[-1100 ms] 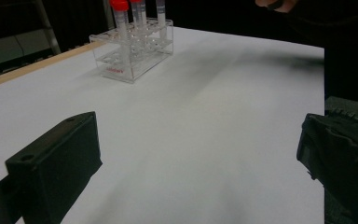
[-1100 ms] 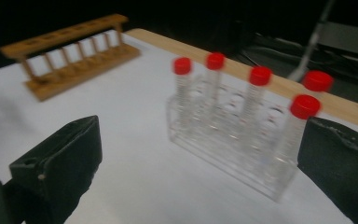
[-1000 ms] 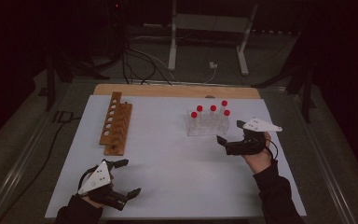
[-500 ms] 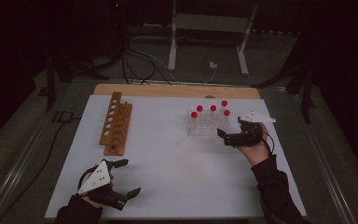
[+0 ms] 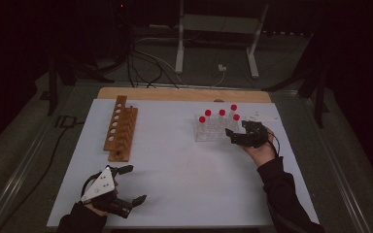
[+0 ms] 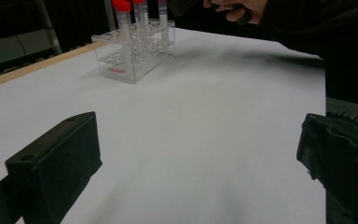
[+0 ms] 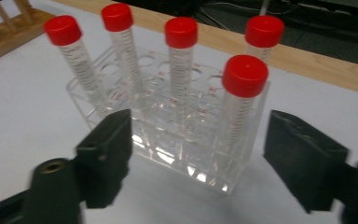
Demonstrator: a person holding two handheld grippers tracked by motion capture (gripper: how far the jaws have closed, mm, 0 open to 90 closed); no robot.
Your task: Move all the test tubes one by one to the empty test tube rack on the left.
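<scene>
The nearest red-capped tube (image 7: 244, 100) stands upright at the near corner of the clear rack (image 7: 121, 126), between the jaws of the right gripper (image 7: 198, 154), which have just been closing but remain apart from its wall. Centre the jaws below the cap, close squarely on the tube body, then lift straight up to avoid tipping the rack or striking the neighbouring tubes (image 7: 181, 60). The left gripper (image 6: 196, 158) rests spread near the table (image 5: 184, 170) edge, well apart from the wooden rack (image 5: 120, 127).
</scene>
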